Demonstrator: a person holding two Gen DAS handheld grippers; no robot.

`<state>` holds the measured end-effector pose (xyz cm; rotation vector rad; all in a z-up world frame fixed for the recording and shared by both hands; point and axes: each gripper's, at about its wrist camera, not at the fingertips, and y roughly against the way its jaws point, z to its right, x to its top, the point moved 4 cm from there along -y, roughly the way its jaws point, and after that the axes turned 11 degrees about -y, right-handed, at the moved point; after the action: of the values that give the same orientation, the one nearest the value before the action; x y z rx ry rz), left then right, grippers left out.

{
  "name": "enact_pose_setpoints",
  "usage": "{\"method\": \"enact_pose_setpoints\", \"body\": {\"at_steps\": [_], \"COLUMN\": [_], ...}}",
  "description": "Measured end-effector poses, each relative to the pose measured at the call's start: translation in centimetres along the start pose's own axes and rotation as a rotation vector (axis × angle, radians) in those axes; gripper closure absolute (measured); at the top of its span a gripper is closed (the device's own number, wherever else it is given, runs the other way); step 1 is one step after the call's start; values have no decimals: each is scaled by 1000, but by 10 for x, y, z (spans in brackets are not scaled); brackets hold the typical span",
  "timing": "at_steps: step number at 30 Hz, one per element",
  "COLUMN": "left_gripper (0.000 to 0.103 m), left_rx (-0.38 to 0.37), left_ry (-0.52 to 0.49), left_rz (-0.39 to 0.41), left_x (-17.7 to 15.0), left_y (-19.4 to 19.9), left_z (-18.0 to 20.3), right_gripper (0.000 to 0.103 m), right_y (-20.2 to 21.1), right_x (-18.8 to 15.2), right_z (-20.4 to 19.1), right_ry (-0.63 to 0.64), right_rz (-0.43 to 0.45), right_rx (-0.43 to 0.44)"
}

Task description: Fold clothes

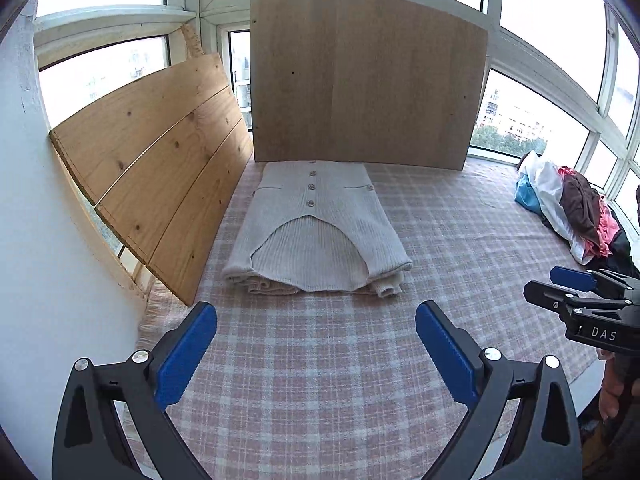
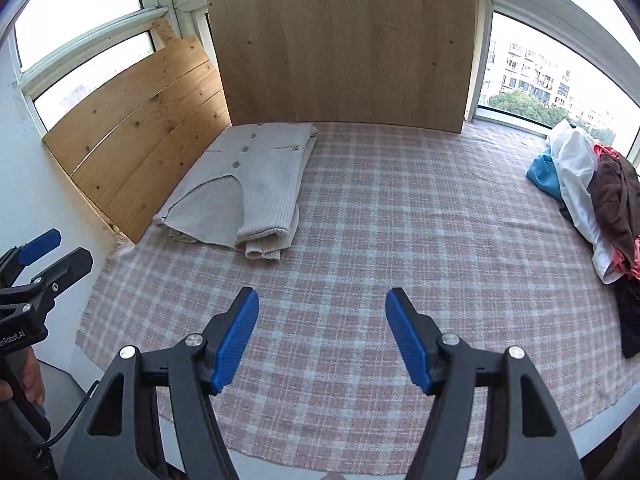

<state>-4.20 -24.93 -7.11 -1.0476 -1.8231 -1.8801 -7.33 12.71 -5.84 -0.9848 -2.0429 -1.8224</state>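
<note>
A folded beige knit cardigan (image 1: pixel 316 228) with buttons lies on the pink plaid cloth (image 1: pixel 320 360) at the back left, against the boards; it also shows in the right wrist view (image 2: pixel 248 188). My left gripper (image 1: pixel 316 344) is open and empty, held above the cloth in front of the cardigan. My right gripper (image 2: pixel 322 332) is open and empty over the middle of the cloth (image 2: pixel 400 240). The right gripper shows at the right edge of the left wrist view (image 1: pixel 568 284); the left gripper shows at the left edge of the right wrist view (image 2: pixel 52 252).
A pile of unfolded clothes (image 1: pixel 572 208), white, blue, brown and pink, lies at the right edge of the cloth, also in the right wrist view (image 2: pixel 592 192). A pine plank panel (image 1: pixel 160 168) and a flat wooden board (image 1: pixel 364 80) lean against the windows behind.
</note>
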Motion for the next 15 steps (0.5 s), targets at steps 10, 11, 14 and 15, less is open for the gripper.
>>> {"method": "enact_pose_setpoints", "body": {"at_steps": [10, 11, 14, 15], "left_gripper": [1, 1, 1, 1], "left_rx": [9, 17, 40, 48], "left_ry": [-10, -10, -11, -12], "left_rz": [16, 15, 13, 12], "left_x": [-7, -8, -12, -13], "left_y": [25, 26, 29, 30], "left_z": [10, 10, 11, 11], "right_gripper": [38, 38, 38, 38], "right_y": [17, 17, 18, 18], "right_x": [-14, -15, -17, -17], "right_z": [-5, -5, -4, -4], "right_ry": [28, 30, 31, 31], "right_rz": [19, 18, 18, 20], "right_rx": [-4, -4, -7, -9]}}
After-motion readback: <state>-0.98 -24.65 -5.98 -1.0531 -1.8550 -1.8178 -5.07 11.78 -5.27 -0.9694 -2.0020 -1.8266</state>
